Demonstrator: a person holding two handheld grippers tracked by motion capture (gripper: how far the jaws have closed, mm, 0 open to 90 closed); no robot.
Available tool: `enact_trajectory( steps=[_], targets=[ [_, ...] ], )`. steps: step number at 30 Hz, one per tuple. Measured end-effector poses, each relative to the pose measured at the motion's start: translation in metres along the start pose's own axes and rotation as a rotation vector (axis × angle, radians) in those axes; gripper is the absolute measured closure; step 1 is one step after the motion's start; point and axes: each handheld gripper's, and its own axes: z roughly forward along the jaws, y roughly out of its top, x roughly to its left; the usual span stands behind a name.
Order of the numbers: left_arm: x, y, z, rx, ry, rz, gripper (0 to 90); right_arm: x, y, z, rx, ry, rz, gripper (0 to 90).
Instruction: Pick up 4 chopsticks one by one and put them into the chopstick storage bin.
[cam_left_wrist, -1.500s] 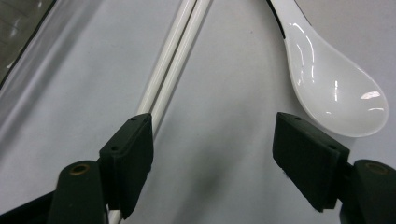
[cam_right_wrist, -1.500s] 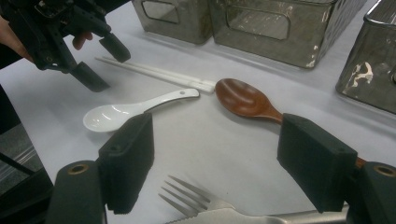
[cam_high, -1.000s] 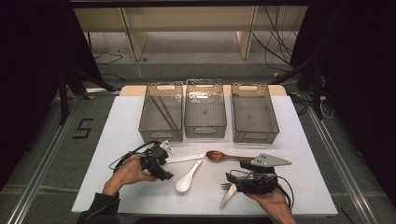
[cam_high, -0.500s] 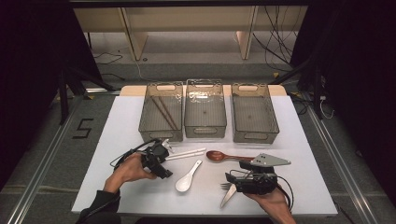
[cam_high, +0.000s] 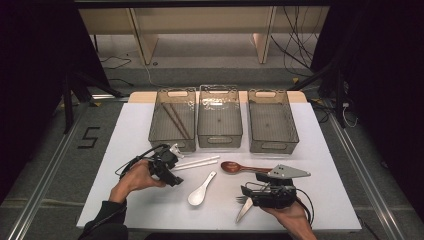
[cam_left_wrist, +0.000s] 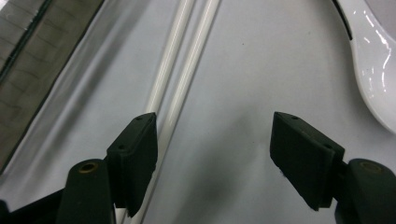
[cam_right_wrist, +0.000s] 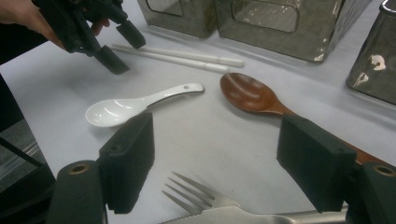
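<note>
Two grippers on my table, both with jaws apart and nothing between the pads. My left gripper sits low over the near end of the white chopsticks; in the left gripper view the chopsticks run beside and partly under one jaw, not pinched. The pair lies side by side just in front of the left bin, which has dark chopsticks inside. My right gripper rests near the table's front edge, jaws wide, above a fork and a knife. One white spoon lies between the grippers; one brown spoon lies just beyond the right gripper. Middle bin and right bin stand alongside.
</note>
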Motion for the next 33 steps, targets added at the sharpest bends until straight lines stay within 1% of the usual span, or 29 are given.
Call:
enact_trajectory(
  steps=[3, 7, 8, 10, 12, 14, 16, 17, 20, 21, 25, 26, 27, 29, 31, 33],
  targets=[
    [0.002, 0.000, 0.003, 0.004, 0.000, -0.007, 31.6, 0.000, 0.000, 0.000, 0.001, 0.002, 0.001, 28.5],
    [0.002, 0.000, 0.006, 0.024, -0.009, -0.002, 31.7, 0.000, 0.000, 0.000, 0.002, 0.004, 0.002, 28.6],
    [0.003, 0.000, 0.006, 0.021, -0.013, -0.013, 32.0, 0.000, 0.000, 0.000, 0.001, 0.005, 0.003, 28.6],
    [0.004, 0.001, 0.006, 0.022, -0.015, -0.021, 33.3, 0.000, 0.000, 0.000, 0.000, 0.005, 0.003, 28.6],
    [0.003, 0.001, 0.005, 0.033, -0.010, -0.016, 35.5, 0.000, 0.000, 0.000, -0.002, 0.005, 0.002, 28.7],
    [0.002, 0.003, 0.004, 0.058, -0.003, 0.001, 39.4, 0.000, 0.000, 0.000, 0.000, 0.005, 0.003, 28.7],
    [0.001, 0.005, 0.003, 0.084, 0.002, -0.004, 44.5, 0.000, 0.000, 0.000, -0.001, 0.004, 0.002, 28.7],
    [0.001, 0.006, 0.003, 0.099, 0.001, 0.003, 47.1, 0.000, 0.000, 0.000, 0.000, 0.004, 0.003, 28.7],
    [-0.003, 0.008, 0.003, 0.122, 0.000, 0.019, 55.0, 0.000, 0.001, -0.001, 0.001, 0.004, 0.003, 28.8],
    [-0.003, 0.009, 0.002, 0.137, -0.005, 0.033, 57.6, 0.000, 0.001, -0.001, 0.001, 0.004, 0.003, 28.8],
    [-0.009, 0.012, 0.002, 0.164, -0.007, 0.066, 68.0, 0.000, 0.001, -0.001, 0.001, 0.003, 0.002, 28.8],
    [-0.009, 0.013, 0.001, 0.183, -0.011, 0.091, 70.5, 0.000, 0.001, -0.001, 0.001, 0.003, 0.001, 28.8],
    [-0.011, 0.013, 0.002, 0.176, -0.012, 0.085, 72.4, 0.000, 0.001, -0.001, 0.001, 0.002, 0.001, 28.8],
    [-0.010, 0.013, 0.002, 0.182, -0.020, 0.104, 75.4, 0.000, 0.001, -0.001, 0.002, 0.002, 0.001, 28.8],
    [-0.012, 0.012, 0.002, 0.179, -0.025, 0.108, 79.1, 0.000, 0.001, -0.001, 0.002, 0.002, 0.000, 28.8],
    [-0.013, 0.013, 0.002, 0.185, -0.023, 0.122, 81.7, 0.000, 0.001, -0.001, 0.003, 0.002, 0.001, 28.8]
  ],
)
